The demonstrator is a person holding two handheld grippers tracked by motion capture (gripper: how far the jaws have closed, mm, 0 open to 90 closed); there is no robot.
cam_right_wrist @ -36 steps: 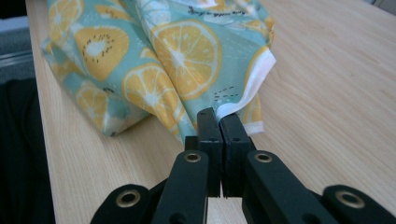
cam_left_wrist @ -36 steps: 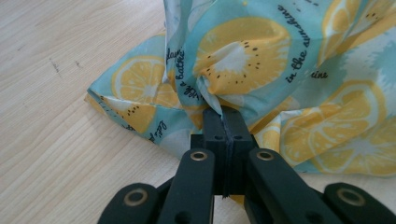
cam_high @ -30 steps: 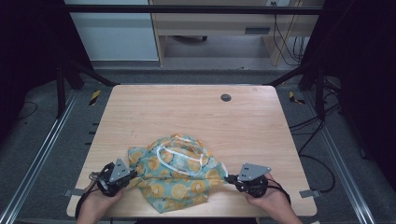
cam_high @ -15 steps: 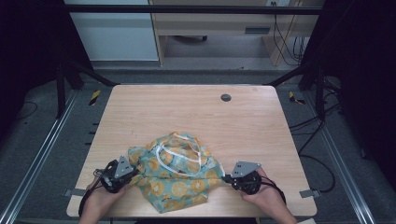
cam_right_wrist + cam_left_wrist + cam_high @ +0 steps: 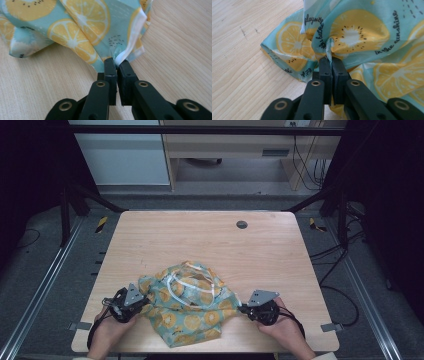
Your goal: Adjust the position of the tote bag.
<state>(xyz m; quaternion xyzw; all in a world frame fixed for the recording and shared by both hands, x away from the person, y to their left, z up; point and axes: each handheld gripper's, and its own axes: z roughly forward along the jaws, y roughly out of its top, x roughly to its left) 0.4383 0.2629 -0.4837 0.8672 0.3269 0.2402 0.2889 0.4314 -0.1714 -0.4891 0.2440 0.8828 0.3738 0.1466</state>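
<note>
A crumpled teal cloth with orange slices printed on it (image 5: 192, 312) lies at the near middle of the wooden table (image 5: 200, 240), with a white trim looping over its top. My left gripper (image 5: 143, 306) holds its left edge, and in the left gripper view the jaws (image 5: 329, 58) pinch a fold of the cloth (image 5: 362, 30). My right gripper (image 5: 242, 309) holds the right corner, where its jaws (image 5: 117, 62) clamp the white hem of the cloth (image 5: 82, 25). Both pairs of jaws have just been easing open a little, with cloth still pinched between them.
A small dark round grommet (image 5: 242, 224) sits in the tabletop near the far edge. Bare wood stretches beyond the cloth and to both sides. Metal frame rails (image 5: 45, 285) and cables (image 5: 345, 265) run along the floor beside the table.
Both hands have edged slightly inward and the cloth between them has bunched a little more. Each gripper still has hold of its edge of the cloth.
</note>
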